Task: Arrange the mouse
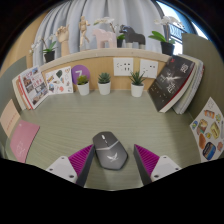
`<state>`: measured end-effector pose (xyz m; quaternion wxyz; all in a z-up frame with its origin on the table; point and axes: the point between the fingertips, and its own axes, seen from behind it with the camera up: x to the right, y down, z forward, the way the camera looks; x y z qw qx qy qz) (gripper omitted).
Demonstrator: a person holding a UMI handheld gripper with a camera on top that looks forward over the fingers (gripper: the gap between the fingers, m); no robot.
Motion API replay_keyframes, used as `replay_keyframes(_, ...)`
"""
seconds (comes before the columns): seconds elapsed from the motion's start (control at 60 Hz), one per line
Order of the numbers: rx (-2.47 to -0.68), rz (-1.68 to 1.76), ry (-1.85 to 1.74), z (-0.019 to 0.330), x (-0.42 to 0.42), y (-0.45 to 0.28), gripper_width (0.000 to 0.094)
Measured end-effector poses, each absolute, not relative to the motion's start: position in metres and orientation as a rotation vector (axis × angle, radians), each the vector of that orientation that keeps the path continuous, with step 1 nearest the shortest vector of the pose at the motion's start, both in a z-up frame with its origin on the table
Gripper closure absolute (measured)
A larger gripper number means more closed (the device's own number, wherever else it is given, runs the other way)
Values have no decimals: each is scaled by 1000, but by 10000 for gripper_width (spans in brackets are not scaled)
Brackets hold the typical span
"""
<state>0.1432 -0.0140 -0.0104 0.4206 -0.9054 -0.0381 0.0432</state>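
Between the spread fingers of the gripper (112,158), on the green table (150,118), sits the grey mouse (107,147), gaps showing either side, potted plants (104,82) lined up well beyond.

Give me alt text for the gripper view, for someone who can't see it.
A grey computer mouse lies on a pale green tabletop between the open claw's two pink-padded fingers, with gaps at both sides. Beyond it, small potted plants and propped-up books line the back of the table.
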Motion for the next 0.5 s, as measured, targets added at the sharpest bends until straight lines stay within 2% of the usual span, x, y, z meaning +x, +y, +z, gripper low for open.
replay_keyframes(0.2,-2283,84,-69,-12,154,12,420)
replay_keyframes(0.383,-2299,64,-59,-13,159,17,485)
replay_keyframes(0.45,-2311,74,-56,-14,158,17,524)
replay_keyframes(0.5,-2327,75,-35,-15,159,17,589)
